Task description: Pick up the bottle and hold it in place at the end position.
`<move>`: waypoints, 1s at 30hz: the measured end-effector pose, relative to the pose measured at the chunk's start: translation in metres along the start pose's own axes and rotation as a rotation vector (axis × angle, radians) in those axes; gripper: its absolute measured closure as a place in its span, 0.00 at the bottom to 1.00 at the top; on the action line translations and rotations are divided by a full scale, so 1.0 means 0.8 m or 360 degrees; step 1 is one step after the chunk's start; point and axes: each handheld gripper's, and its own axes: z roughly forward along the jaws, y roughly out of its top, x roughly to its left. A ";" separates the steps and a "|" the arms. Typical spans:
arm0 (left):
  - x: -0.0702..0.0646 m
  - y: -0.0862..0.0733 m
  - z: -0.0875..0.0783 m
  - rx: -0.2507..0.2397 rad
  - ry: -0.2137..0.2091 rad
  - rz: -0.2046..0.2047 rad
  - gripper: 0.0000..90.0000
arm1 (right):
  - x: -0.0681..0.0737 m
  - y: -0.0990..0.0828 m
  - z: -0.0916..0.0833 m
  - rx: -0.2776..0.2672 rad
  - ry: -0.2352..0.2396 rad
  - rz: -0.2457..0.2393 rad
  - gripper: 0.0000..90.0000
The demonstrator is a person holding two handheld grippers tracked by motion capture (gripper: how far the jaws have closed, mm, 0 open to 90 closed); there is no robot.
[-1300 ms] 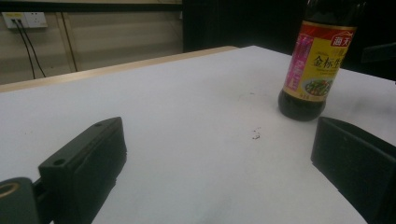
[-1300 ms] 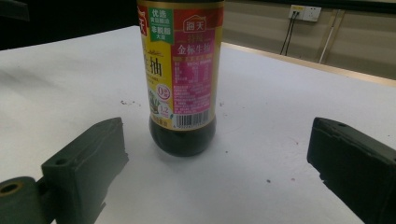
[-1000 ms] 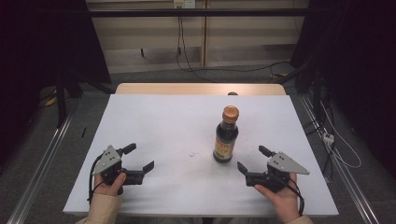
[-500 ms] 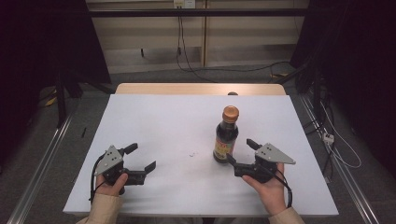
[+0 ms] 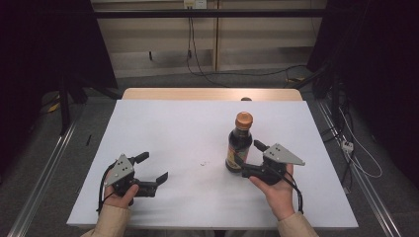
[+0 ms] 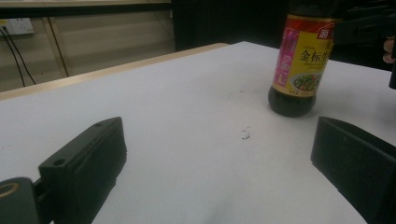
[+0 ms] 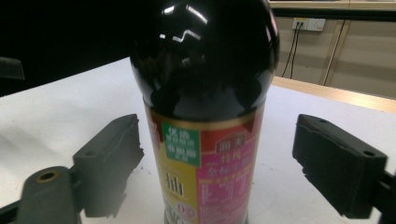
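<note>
On the white table (image 5: 163,123), right of centre, the sauce bottle (image 5: 240,143) stands upright between the right gripper (image 5: 250,159)'s jaws, which have just been closing with gaps left on both sides. The left gripper (image 5: 150,168) rests open, well apart.

My left gripper (image 6: 219,163) sits with jaws apart on the table (image 6: 177,98), the bottle (image 6: 302,60) ahead to the right.

A white-topped table (image 5: 163,123) with a wooden far edge carries an upright dark sauce bottle (image 5: 240,143).
</note>
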 end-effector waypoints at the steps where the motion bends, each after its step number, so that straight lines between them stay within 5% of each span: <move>1: -0.001 0.000 0.000 -0.0004 0.0000 -0.0006 0.04 | 0.000 0.000 0.000 0.0000 0.0000 0.0000 0.17; 14: 0.001 -0.001 -0.003 -0.0004 0.0014 -0.0021 0.04 | 0.006 0.019 0.030 0.0017 0.0010 0.0008 0.26; 30: 0.000 -0.001 0.000 -0.0001 0.0009 -0.0031 0.04 | 0.000 0.027 0.037 0.0071 0.0087 -0.0043 0.32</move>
